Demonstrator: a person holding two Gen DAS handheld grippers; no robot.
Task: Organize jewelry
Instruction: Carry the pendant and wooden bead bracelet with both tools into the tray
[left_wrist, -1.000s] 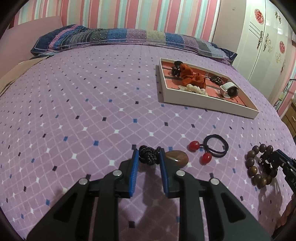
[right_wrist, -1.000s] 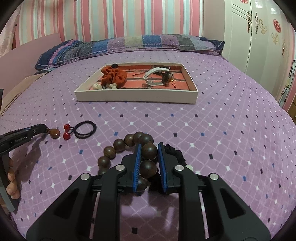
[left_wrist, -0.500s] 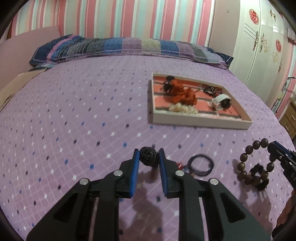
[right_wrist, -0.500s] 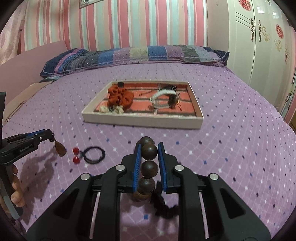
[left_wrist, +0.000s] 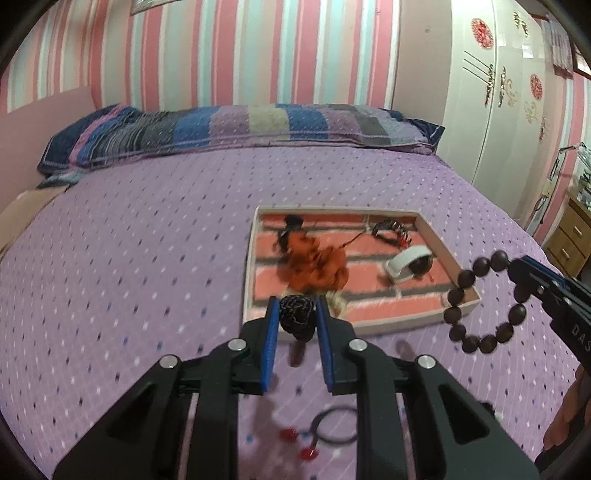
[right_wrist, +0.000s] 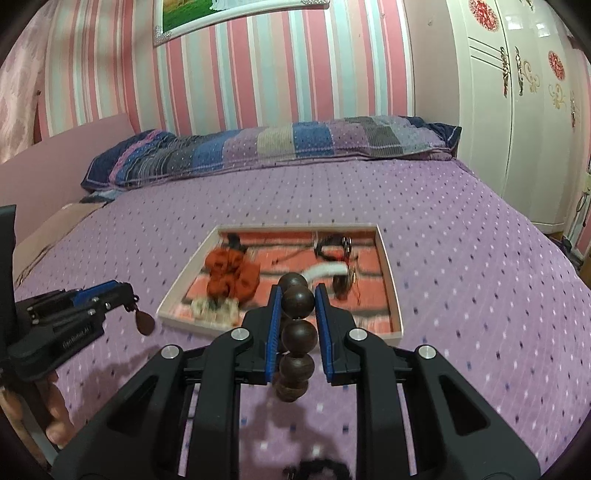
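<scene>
At the far left of the right wrist view, the left gripper (right_wrist: 129, 297) is held above the purple diamond-patterned bedspread (right_wrist: 461, 280), a person's fingers (right_wrist: 55, 410) wrapped around its handle below. Its jaws are pressed together on a black braided cord knot (left_wrist: 295, 315), seen close up in the left wrist view between the blue pads (left_wrist: 272, 332), and a brown teardrop-shaped stone pendant (right_wrist: 144, 323) dangles beneath the fingertips, clear of the bed. Underneath that gripper, on the bedspread, lies a black elastic hair tie with two red beads (left_wrist: 330, 432).

Further right, in the middle of the bed, sits the shallow white rectangular tray with a red brick-pattern lining (right_wrist: 392, 291). Inside it, toward the left end, are a rust-orange fabric scrunchie (right_wrist: 231, 277) and, just in front of that, a pale beaded piece (right_wrist: 212, 308) too blurred to tell more. Toward the right end lie a white-strapped wristwatch (left_wrist: 406, 262) and a small dark bracelet with red accents (left_wrist: 391, 230).

To the right, the right gripper (right_wrist: 297, 306) pinches a bracelet of large dark brown wooden beads (right_wrist: 297, 332), one bead squeezed between its pads and the rest hanging as a loop in the air, just in front of the tray's near right corner in the left wrist view. A striped patchwork pillow (right_wrist: 295, 144) runs along the head of the bed, and a white wardrobe with red decals (right_wrist: 517, 92) stands at the far right.
</scene>
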